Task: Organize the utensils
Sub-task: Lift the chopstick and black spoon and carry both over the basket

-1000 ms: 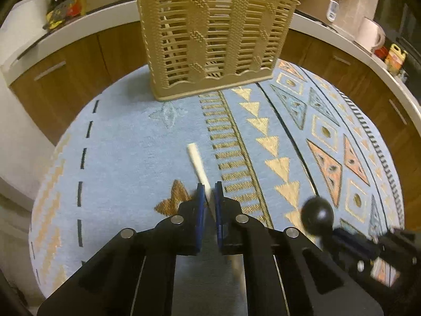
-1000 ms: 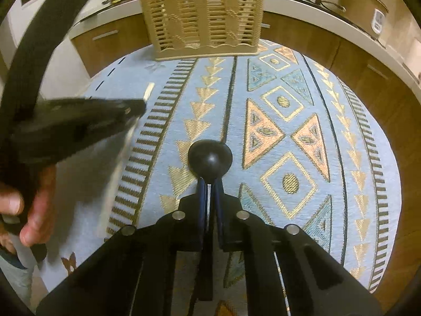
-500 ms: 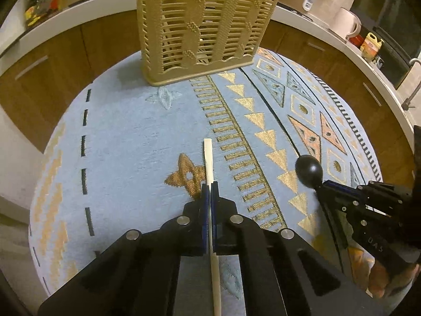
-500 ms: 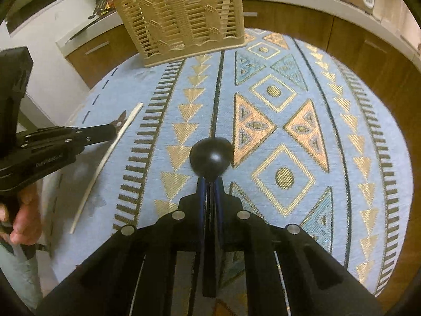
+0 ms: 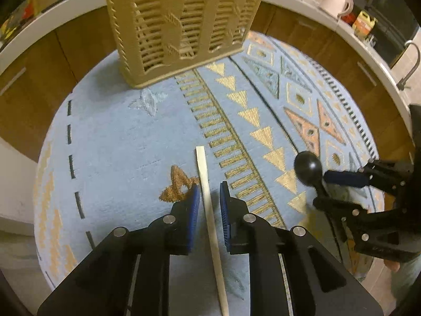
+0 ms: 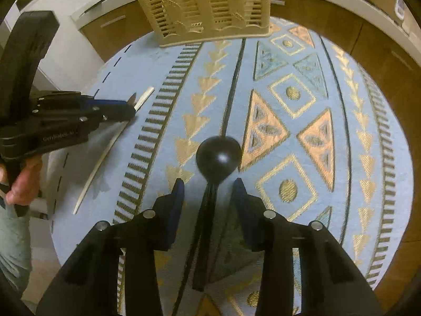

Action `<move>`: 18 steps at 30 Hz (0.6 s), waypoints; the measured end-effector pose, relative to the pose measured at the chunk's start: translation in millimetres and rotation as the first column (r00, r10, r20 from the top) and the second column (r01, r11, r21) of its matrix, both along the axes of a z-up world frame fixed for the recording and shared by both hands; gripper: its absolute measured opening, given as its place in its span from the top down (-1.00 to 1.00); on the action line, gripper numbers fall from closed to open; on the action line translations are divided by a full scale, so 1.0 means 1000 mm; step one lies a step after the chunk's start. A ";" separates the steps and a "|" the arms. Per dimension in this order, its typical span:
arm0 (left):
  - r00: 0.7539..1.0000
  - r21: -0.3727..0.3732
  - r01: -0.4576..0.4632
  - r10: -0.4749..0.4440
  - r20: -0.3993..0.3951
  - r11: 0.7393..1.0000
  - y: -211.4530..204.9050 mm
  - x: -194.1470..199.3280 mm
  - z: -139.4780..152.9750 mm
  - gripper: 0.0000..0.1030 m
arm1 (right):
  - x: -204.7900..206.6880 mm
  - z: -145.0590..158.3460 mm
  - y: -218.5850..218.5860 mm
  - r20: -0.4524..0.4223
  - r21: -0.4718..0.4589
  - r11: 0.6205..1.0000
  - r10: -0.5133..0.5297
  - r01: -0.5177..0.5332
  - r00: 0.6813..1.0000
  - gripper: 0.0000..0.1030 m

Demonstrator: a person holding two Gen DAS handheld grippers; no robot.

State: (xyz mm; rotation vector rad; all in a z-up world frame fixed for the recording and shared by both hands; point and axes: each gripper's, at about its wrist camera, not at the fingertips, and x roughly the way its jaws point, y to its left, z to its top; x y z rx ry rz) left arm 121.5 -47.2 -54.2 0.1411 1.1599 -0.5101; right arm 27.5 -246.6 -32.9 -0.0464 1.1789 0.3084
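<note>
A pale cream chopstick-like stick (image 5: 208, 197) lies on the blue patterned mat (image 5: 118, 142), between the blue pads of my left gripper (image 5: 209, 193), which is open and not touching it. The stick also shows in the right wrist view (image 6: 105, 155). A black ladle (image 6: 218, 155) lies on the mat between the spread pads of my right gripper (image 6: 209, 187), which is open. In the left wrist view the ladle (image 5: 307, 166) and the right gripper (image 5: 342, 181) are at the right. A beige slotted utensil basket (image 5: 181, 23) stands at the mat's far edge.
Wooden cabinets and a white countertop (image 5: 368, 52) curve round the round mat. A white kettle (image 5: 336, 2) and a yellow bottle (image 5: 364, 23) stand on the counter at the right. The person's hand (image 6: 21, 184) holds the left gripper at the left.
Both grippers have opened. The stick and the ladle, held half a second ago, now lie on the mat between the spread pads. Both cameras have moved closer to the basket.
</note>
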 end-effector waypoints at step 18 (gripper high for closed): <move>0.997 0.009 0.018 -0.019 0.081 1.000 -0.005 0.003 0.006 0.93 | 0.013 0.011 0.008 0.065 -0.014 1.000 -0.024 0.025 0.998 0.91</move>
